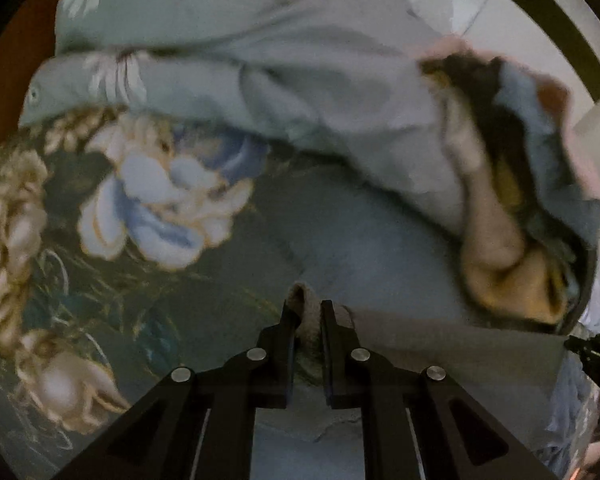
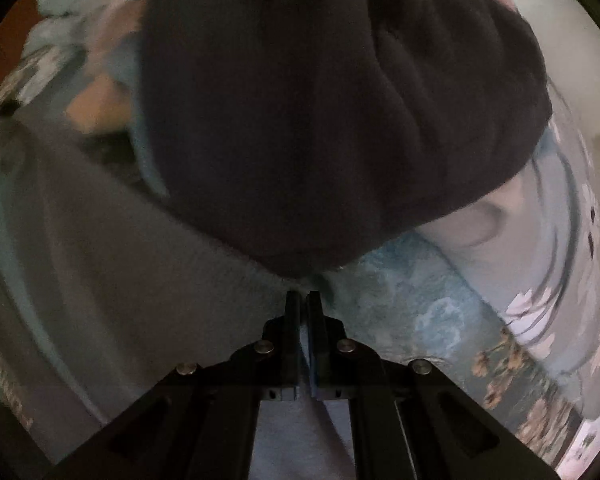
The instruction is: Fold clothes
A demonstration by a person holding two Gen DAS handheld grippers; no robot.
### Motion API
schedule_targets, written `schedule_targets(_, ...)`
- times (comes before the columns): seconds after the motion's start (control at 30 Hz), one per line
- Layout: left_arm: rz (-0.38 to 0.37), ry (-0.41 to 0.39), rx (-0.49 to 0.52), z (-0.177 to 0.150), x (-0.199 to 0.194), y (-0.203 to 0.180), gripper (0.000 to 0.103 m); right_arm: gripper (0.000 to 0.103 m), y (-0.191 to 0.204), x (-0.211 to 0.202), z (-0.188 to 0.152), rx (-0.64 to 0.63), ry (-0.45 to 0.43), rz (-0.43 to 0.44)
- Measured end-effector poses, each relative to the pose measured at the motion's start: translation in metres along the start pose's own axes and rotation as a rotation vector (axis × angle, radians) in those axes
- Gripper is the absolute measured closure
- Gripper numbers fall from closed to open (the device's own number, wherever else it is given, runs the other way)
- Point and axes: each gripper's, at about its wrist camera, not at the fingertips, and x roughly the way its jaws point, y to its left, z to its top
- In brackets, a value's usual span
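Note:
A pale grey-blue garment [image 1: 380, 248] lies over a floral bedspread [image 1: 148, 208]. My left gripper [image 1: 309, 312] is shut on a thick fold of the garment's edge, pinched between the fingers. In the right wrist view the same pale fabric [image 2: 120, 260] spreads below and left. My right gripper [image 2: 303, 300] is shut on fabric at the point where a dark cloth [image 2: 300, 120] hangs down to the tips. The dark cloth fills the upper middle of that view and hides what lies behind it.
A heap of other clothes [image 1: 512, 208], tan, blue and dark, sits at the right of the left wrist view. Pale green bedding [image 1: 220, 40] with white flowers lies beyond. The other gripper's black body [image 1: 596, 356] shows at the right edge. A white floor [image 1: 500, 0] shows behind.

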Motion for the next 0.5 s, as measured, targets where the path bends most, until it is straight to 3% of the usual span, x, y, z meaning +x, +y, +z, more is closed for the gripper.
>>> schedule_targets(0.17,-0.003,0.081,-0.04,0.001,0.019,-0.004,0.088,0.099,0.003,0.009,0.002,0.038,0.027,-0.009)
schedule_targets(0.23,-0.033,0.098,-0.048,0.0,0.013,-0.004,0.079,0.099,0.003,0.008,0.003,0.04,0.023,-0.018)
schedule_targets(0.3,-0.068,0.114,-0.047,-0.004,0.004,-0.004,0.048,0.098,0.001,0.001,0.001,0.04,0.002,-0.012)
schedule_targets(0.33,-0.079,0.118,-0.042,-0.007,-0.003,-0.003,0.044,0.095,-0.001,-0.009,-0.004,0.056,-0.016,-0.006)
schedule_targets(0.47,-0.06,0.081,-0.029,-0.033,-0.044,0.006,0.043,0.082,-0.015,-0.055,-0.035,0.157,-0.12,0.041)
schedule_targets(0.5,-0.056,0.066,-0.048,-0.042,-0.054,0.012,0.042,0.075,-0.027,-0.07,-0.051,0.214,-0.156,0.056)
